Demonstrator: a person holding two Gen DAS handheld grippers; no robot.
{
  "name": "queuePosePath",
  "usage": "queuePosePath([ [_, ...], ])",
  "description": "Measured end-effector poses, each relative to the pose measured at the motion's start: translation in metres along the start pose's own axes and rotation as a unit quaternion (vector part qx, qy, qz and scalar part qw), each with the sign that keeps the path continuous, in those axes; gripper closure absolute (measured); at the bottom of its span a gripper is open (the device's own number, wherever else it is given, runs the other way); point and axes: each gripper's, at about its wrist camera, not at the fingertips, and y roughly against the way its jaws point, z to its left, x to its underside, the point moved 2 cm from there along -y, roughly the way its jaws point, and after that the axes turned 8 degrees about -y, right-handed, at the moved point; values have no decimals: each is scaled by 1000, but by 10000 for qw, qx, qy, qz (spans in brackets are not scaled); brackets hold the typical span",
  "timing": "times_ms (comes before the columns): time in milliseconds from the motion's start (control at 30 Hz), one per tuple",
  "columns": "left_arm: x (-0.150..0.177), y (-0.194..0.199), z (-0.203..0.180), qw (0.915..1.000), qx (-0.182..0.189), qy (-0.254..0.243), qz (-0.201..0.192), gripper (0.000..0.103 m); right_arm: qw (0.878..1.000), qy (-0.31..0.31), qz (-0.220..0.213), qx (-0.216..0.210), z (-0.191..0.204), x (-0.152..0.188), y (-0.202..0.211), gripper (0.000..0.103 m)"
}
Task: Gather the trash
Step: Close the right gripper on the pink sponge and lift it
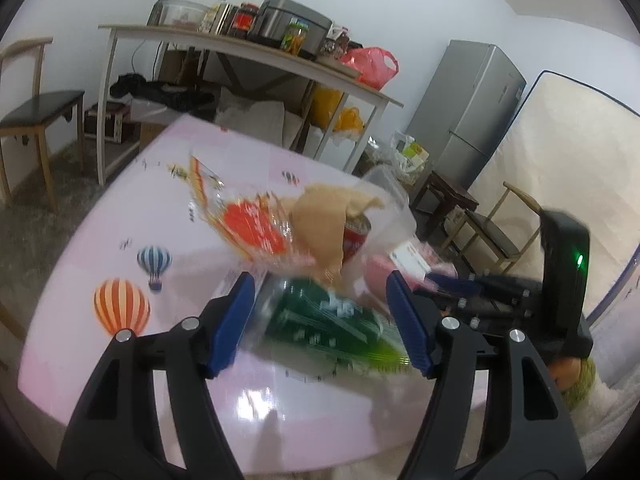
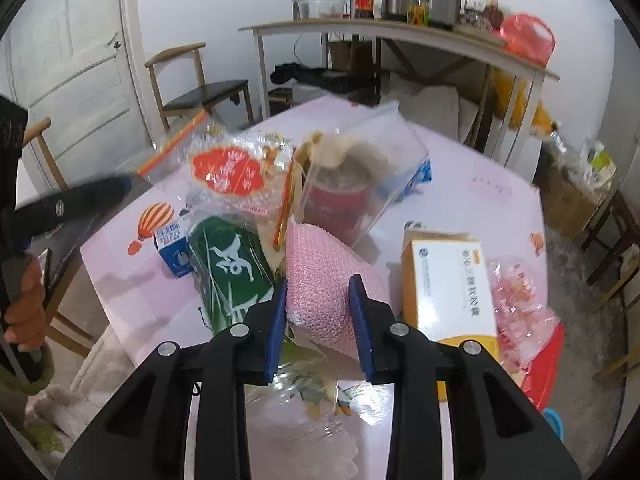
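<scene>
We recorded, largest first:

Round pink table with hot-air-balloon print, bearing all the trash in a loose heap near its middle.

Clear zip bag with an orange seal strip and a red label, lying toward the table's left in the right wrist view.

Clear plastic container, tilted, holding a red can with crumpled tan paper at its mouth.

Green plastic bottle with white lettering, on its side.

White and orange cardboard box, lying just right of the gripped piece.

Pink bubble-wrap sheet, pinched between the fingers of our right gripper, jaws narrowed onto it.

Small blue and white carton, beside the bottle.

Our left gripper stood wide open, holding nothing, with the green bottle lying between its blue pads.
</scene>
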Motion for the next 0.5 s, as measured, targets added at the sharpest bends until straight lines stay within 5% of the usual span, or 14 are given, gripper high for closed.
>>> queuePosePath([
  [300,30,17,15,9984,238,494,167,39,9934,890,-717,-36,39,9,45,74],
  [400,33,21,18,9946,720,738,133,39,9838,1587,-832,25,64,25,50,74],
  [500,35,11,17,9790,1636,1159,354,39,9733,2147,-805,81,81,42,47,73],
])
